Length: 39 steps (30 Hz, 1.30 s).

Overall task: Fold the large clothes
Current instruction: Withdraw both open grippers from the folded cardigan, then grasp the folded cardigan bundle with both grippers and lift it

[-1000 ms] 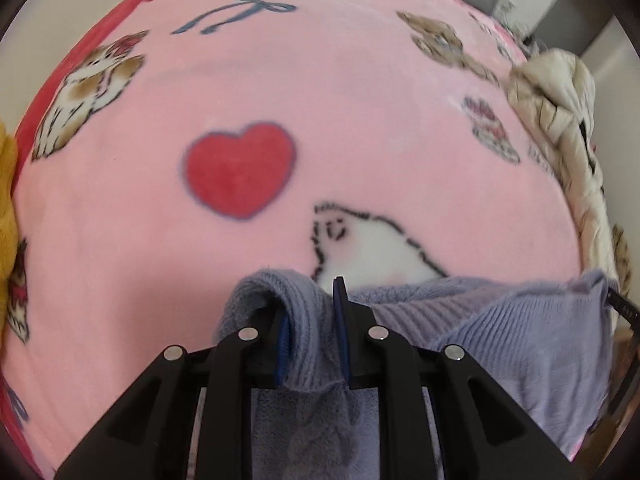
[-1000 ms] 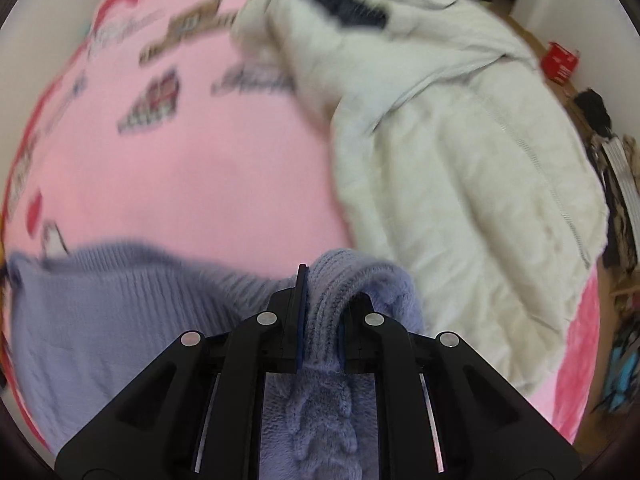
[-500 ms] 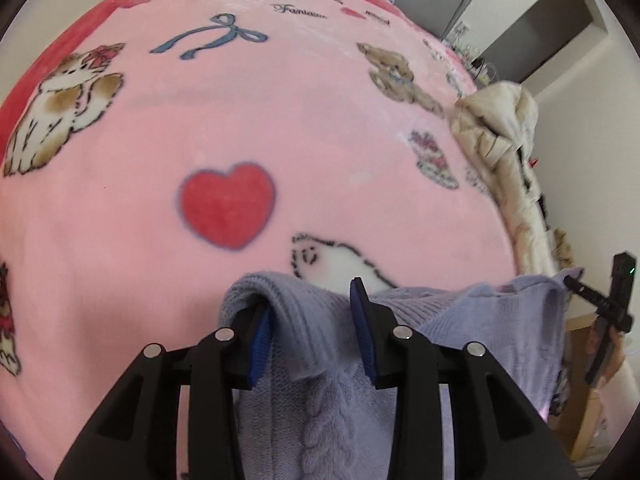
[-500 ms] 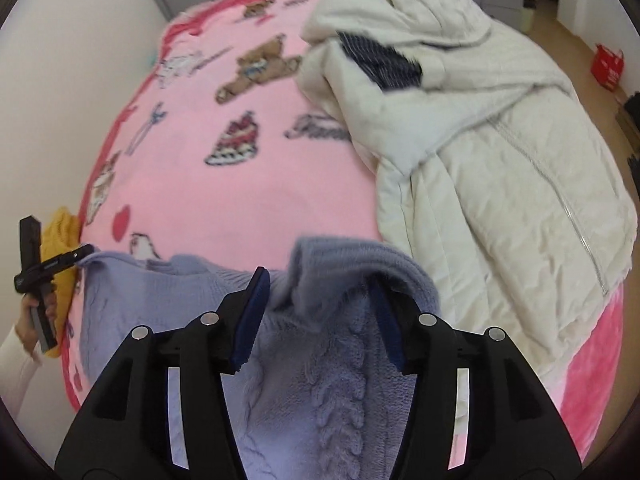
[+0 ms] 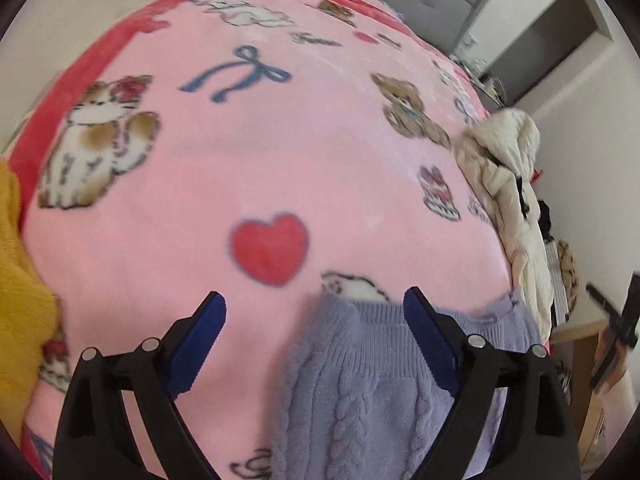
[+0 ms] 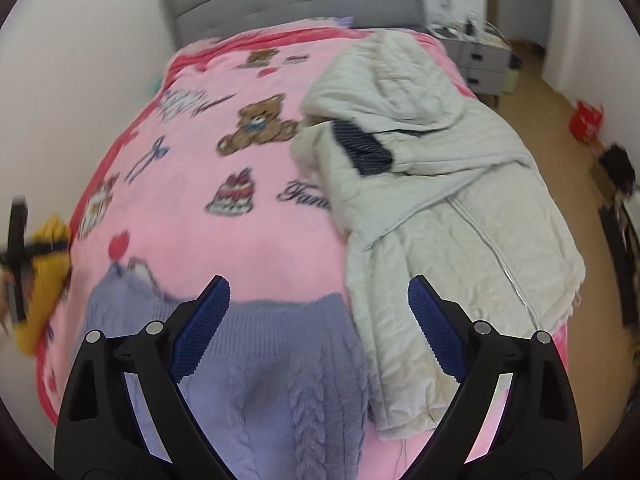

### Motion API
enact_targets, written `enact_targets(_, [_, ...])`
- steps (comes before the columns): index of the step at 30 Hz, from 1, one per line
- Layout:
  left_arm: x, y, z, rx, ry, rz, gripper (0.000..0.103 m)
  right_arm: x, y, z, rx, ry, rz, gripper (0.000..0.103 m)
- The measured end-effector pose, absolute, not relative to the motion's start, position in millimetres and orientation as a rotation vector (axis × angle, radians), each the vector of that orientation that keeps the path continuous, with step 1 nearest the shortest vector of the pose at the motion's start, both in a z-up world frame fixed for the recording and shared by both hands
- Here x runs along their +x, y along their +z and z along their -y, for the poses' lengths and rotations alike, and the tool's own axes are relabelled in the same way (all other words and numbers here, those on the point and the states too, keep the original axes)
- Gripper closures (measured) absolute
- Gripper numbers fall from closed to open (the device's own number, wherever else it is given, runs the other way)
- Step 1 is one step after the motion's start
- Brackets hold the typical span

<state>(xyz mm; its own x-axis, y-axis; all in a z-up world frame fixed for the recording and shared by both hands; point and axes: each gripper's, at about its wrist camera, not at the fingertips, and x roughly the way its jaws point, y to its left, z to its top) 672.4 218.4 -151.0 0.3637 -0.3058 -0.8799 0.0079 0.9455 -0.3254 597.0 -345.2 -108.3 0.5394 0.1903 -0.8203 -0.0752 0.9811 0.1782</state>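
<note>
A lavender cable-knit sweater (image 5: 360, 380) lies flat on the pink patterned blanket (image 5: 248, 160) at the near edge of the bed. It also shows in the right wrist view (image 6: 260, 368). My left gripper (image 5: 316, 312) is open and empty, raised above the sweater's left part. My right gripper (image 6: 318, 296) is open and empty above the sweater's right part. The left gripper shows at the left edge of the right wrist view (image 6: 18, 236).
A cream quilted jacket (image 6: 448, 216) lies heaped on the bed's right side, touching the sweater's right edge. A yellow garment (image 5: 20, 312) lies at the left edge. A grey headboard (image 6: 292, 4) and a nightstand (image 6: 484, 60) stand at the far end.
Both grippers opened and let go of the sweater's top edge. The sweater dropped flat onto the blanket and both grippers lifted back from it.
</note>
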Motion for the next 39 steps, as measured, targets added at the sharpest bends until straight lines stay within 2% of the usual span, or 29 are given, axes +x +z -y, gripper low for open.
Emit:
enact_targets(5, [645.9,-134.8,-202.2,-0.175,-0.267,-1.149,0.009,572.5,-116.3,323.1,0.134,0.209,-1.024,0.011])
enact_targets(8, [607.5,-152.0,-179.3,-0.049,-0.337,-1.173,0.007,550.2,-135.3,312.8,0.157,0.245,-1.08,0.01])
enact_targets(11, [573.1,-192.0,-170.2,0.012,-0.414,-1.276,0.007,527.4,-150.9,305.0,0.16,0.259,-1.138,0.01])
enact_targets(14, [553.5,-231.4,-189.3,-0.077,-0.418,-1.365,0.007,497.0,-153.8,297.5,0.191,0.277,-1.142,0.01])
enact_targets(19, [545.4,-262.8,-219.6,-0.383,-0.454,-1.404,0.006,472.5,-152.5,283.6,0.169,0.282,-1.126,0.01])
enact_targets(26, [543.8,-293.4,-189.3,-0.416,-0.57,-1.458,0.005,464.4,-166.5,303.0,0.272,0.191,-1.128,0.011])
enact_targets(30, [545.2,-297.5,-179.2,-0.56,-0.678,-1.486,0.005,459.7,-169.6,315.5,0.321,0.158,-1.12,0.011])
enact_targets(34, [541.1,-296.3,-153.7,-0.443,-0.689,-1.493,0.006,456.2,-174.0,320.9,0.31,0.128,-1.13,0.01])
enact_targets(37, [536.2,-294.0,-164.5,-0.484,-0.664,-1.469,0.028,454.9,-175.7,324.1,0.322,0.125,-1.133,0.01])
enact_targets(38, [532.2,-290.6,-173.8,-0.519,-0.664,-1.446,0.04,454.1,-175.9,324.7,0.329,0.132,-1.131,0.01])
enact_targets(39, [528.6,-288.2,-179.6,-0.535,-0.67,-1.426,0.046,454.1,-176.5,325.2,0.331,0.135,-1.132,0.011])
